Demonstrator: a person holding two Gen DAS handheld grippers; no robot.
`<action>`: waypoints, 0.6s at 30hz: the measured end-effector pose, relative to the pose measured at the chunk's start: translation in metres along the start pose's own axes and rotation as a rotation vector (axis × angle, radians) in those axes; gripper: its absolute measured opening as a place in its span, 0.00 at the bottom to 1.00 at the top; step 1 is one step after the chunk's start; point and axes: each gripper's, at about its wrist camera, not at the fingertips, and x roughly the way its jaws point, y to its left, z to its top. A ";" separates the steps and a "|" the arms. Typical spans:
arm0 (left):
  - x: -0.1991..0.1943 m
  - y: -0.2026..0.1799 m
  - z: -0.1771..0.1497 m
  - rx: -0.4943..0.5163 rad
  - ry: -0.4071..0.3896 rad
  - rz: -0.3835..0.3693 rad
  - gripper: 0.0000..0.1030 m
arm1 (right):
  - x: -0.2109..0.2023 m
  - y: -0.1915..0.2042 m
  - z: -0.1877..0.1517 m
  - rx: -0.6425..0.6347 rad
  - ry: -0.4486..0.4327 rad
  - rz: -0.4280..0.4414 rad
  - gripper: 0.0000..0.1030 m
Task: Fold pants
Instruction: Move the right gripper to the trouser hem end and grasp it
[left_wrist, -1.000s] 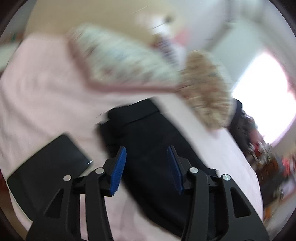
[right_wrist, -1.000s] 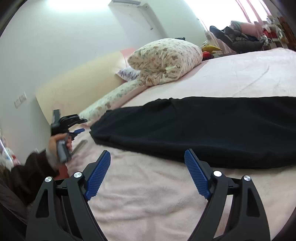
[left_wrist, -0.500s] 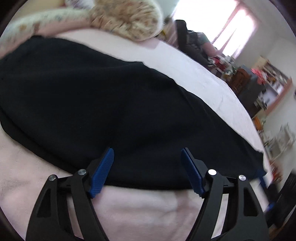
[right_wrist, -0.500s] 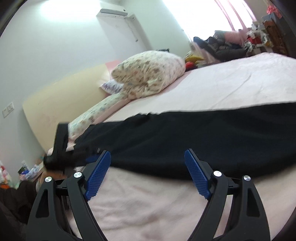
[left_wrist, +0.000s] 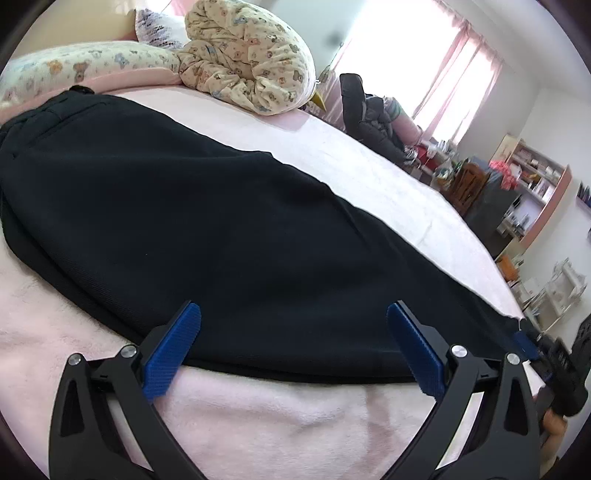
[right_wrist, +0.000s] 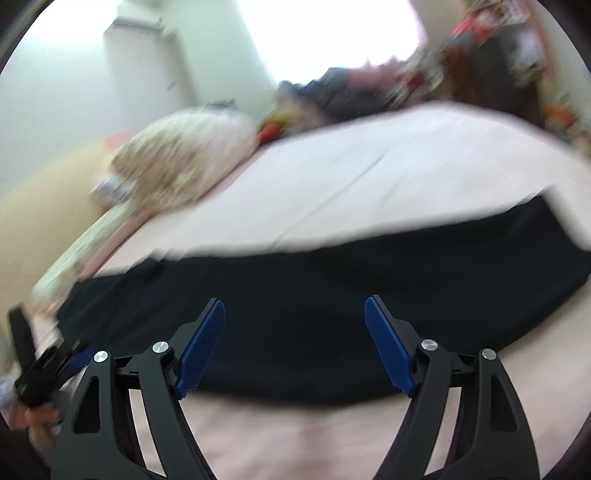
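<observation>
The black pants (left_wrist: 221, 229) lie flat on the pink bed cover (left_wrist: 258, 417), already laid leg on leg as far as I can judge. In the left wrist view their long axis runs from the waistband at about ten o'clock down to the leg hems near four o'clock. The near long edge crosses the frame just ahead of the left gripper (left_wrist: 293, 347), at twelve o'clock from its tips. Its jaws are opening and stand wide, with only the fabric edge lying between the blue pads and nothing pinched. This hand is nearer the waist half.

In the right wrist view, which is smeared by motion, the same garment stretches from nine o'clock to three o'clock. The right gripper (right_wrist: 295, 343) hovers over its near edge, the cloth again at twelve o'clock from the tips. Its jaws are closing slightly but remain apart, and I see no fabric gripped. This hand seems nearer the hem half, though the blur makes the hems hard to place.

A floral pillow (left_wrist: 251, 62) sits beyond the waistband at twelve o'clock.
</observation>
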 end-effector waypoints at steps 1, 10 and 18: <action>-0.003 0.001 -0.002 -0.020 -0.005 -0.024 0.98 | -0.006 -0.013 0.009 0.026 -0.030 -0.042 0.78; 0.002 0.004 0.000 -0.037 -0.014 -0.051 0.98 | 0.009 -0.166 0.047 0.338 0.022 -0.295 0.78; 0.002 0.005 -0.001 -0.033 -0.013 -0.046 0.98 | -0.018 -0.203 0.025 0.551 -0.096 -0.218 0.77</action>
